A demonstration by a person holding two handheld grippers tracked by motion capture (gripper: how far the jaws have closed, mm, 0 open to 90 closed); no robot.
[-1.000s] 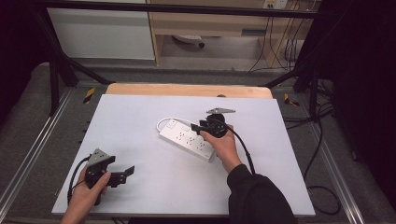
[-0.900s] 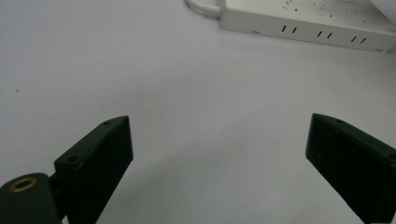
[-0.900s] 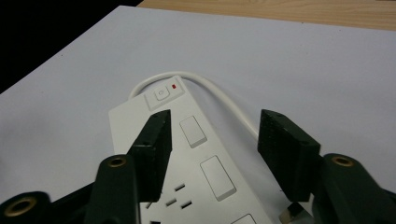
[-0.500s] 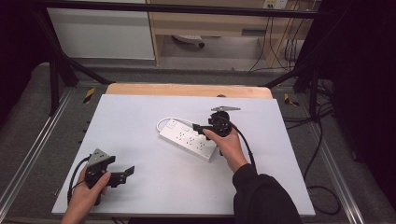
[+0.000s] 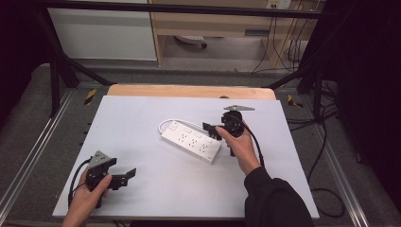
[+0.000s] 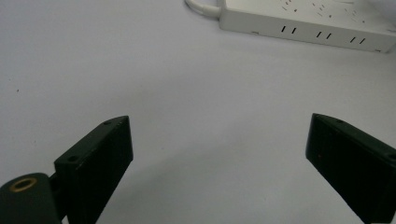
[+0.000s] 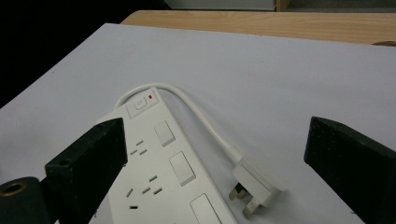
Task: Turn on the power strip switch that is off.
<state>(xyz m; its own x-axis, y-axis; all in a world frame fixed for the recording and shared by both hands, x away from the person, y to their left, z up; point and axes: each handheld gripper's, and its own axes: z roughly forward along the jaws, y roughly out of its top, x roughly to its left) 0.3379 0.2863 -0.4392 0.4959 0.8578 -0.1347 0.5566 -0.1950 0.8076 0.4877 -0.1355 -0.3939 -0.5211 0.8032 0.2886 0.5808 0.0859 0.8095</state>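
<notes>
Across the frame's middle lies the smooth white table (image 5: pixel 156 118), bearing a glossy white rectangular power strip (image 5: pixel 191 140) at centre. Right gripper (image 5: pixel 218 128), jaws spread wide and empty, has edged left over the strip's right end. Lower left, left gripper (image 5: pixel 126 174) hovers unmoved, jaws agape, grasping nothing.

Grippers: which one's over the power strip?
The right gripper, jaws open above the white power strip at mid-table. The left gripper sits open near the table's front-left corner, well away from it.
</notes>
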